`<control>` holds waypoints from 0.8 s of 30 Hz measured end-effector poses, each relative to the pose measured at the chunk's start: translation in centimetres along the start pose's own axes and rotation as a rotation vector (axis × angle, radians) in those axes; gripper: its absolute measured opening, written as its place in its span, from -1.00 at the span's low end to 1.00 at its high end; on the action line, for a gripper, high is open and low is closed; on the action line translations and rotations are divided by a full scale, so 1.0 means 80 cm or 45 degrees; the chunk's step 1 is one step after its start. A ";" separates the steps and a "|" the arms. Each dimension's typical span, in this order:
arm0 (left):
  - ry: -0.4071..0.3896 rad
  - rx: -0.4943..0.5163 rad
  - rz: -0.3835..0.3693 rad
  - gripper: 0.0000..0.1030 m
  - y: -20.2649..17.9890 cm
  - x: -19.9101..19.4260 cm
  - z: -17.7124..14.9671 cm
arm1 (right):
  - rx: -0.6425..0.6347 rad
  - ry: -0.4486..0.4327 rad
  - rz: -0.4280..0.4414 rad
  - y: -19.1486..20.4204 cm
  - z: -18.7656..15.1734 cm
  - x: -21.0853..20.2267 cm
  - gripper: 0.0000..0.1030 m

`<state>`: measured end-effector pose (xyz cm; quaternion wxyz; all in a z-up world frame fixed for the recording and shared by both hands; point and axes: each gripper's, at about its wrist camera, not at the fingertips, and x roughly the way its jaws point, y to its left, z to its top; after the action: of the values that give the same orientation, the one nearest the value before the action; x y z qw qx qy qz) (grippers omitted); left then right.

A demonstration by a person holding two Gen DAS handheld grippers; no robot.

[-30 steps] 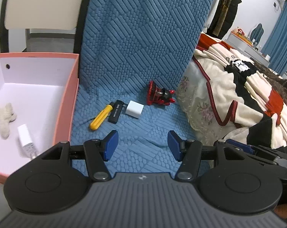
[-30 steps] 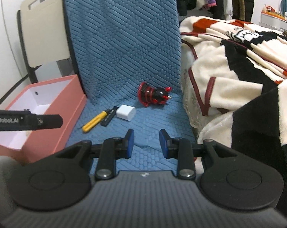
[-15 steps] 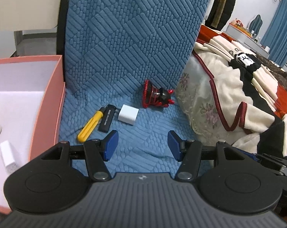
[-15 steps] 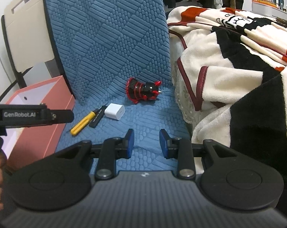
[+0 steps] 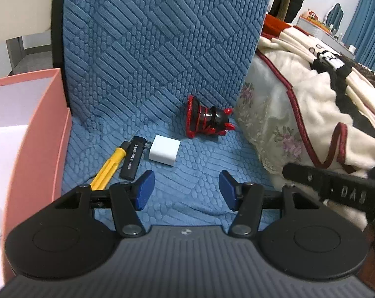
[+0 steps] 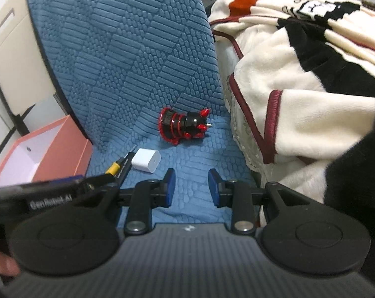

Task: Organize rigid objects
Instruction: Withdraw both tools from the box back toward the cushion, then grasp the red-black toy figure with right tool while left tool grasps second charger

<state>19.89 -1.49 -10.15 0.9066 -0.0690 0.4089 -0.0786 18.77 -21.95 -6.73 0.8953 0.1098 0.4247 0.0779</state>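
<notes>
On the blue quilted cover point(image 5: 192, 178) draped over a seat and its backrest lie four small things in a loose group. At about twelve o'clock from the left gripper point(image 5: 186, 190) sits the red and black ribbed toy with red spikes point(image 5: 206, 120), tipped on its side, spikes pointing toward three o'clock, close to the foot of the backrest. Just nearer, toward eleven o'clock, lies the white square plastic charger plug point(image 5: 164, 153), its metal prongs pointing toward nine o'clock and reaching the black cylindrical stick with white lettering point(image 5: 133, 157). Beside that stick, at about ten o'clock, lies the yellow-handled screwdriver point(image 5: 108, 166), the two side by side and apparently touching.

At nine o'clock stands the pink cardboard box with a white inside point(image 5: 36, 136), its wall against the cover's edge. At three o'clock is a cream, black and red fleece blanket point(image 5: 311, 104) heaped on a bed.

The left gripper hangs over bare cover, its blue pads point(image 5: 145, 190) spread wide with nothing between them. The right gripper point(image 6: 188, 187) hovers alongside, pads closer together yet still parted, empty too; from its view the toy lies at twelve o'clock and the white plug at eleven.
</notes>
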 end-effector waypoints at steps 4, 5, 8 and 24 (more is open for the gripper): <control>0.031 0.035 0.019 0.23 -0.002 0.030 -0.003 | 0.057 0.007 0.037 -0.009 0.013 0.029 -0.35; 0.036 0.045 0.024 0.23 -0.001 0.035 -0.004 | 0.053 0.012 0.039 -0.010 0.014 0.038 -0.35; 0.051 0.069 0.054 0.23 0.002 0.058 -0.006 | 0.068 0.040 0.066 -0.014 0.018 0.069 -0.35; 0.047 0.035 0.076 0.36 0.040 0.154 0.024 | 0.370 0.052 0.197 -0.052 0.058 0.203 0.48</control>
<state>29.65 -0.69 -18.46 0.9017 -0.0428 0.4262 -0.0583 32.80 -22.78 -17.05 0.8525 0.2688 0.4400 0.0864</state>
